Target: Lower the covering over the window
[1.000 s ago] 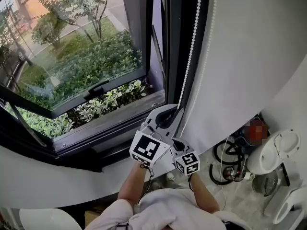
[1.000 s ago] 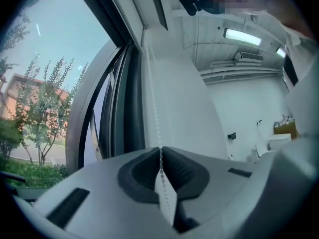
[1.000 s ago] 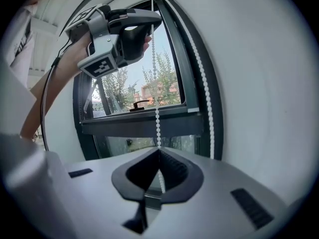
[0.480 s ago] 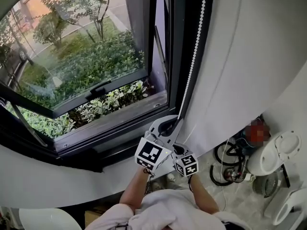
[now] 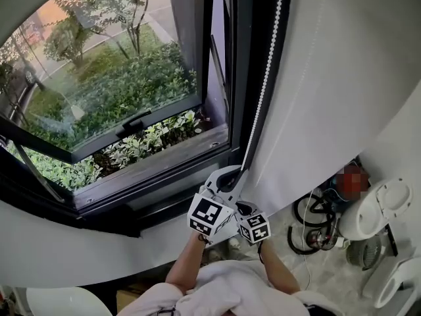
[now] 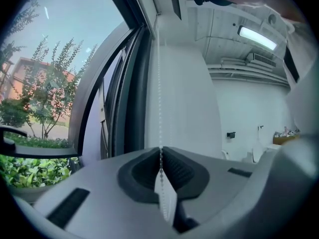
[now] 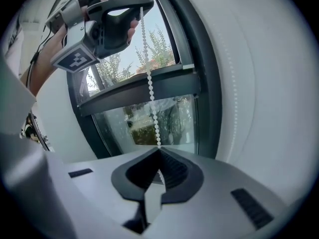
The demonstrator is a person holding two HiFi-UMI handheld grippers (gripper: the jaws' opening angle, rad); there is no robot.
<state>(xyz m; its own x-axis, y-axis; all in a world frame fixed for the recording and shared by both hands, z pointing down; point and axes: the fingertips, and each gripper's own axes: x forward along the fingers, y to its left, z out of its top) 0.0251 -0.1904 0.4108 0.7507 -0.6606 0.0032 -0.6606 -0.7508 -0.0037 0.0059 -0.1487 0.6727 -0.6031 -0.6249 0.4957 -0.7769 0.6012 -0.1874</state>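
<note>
A white beaded chain hangs along the dark window frame. My left gripper is shut on the chain, which runs straight up from its pads. Just below it, my right gripper is shut on the same chain. In the right gripper view the left gripper sits higher on the strand. A pale curved edge crosses the top left corner of the glass; I cannot tell whether it is the covering's hem.
The tilted window sash opens onto shrubs and trees. A white wall stands right of the chain. On the floor at lower right lie coiled cables and white appliances. A white sill curves below.
Both grippers have sunk along the frame, still shut on the chain. The pale edge at the top left corner covers more of the glass.
</note>
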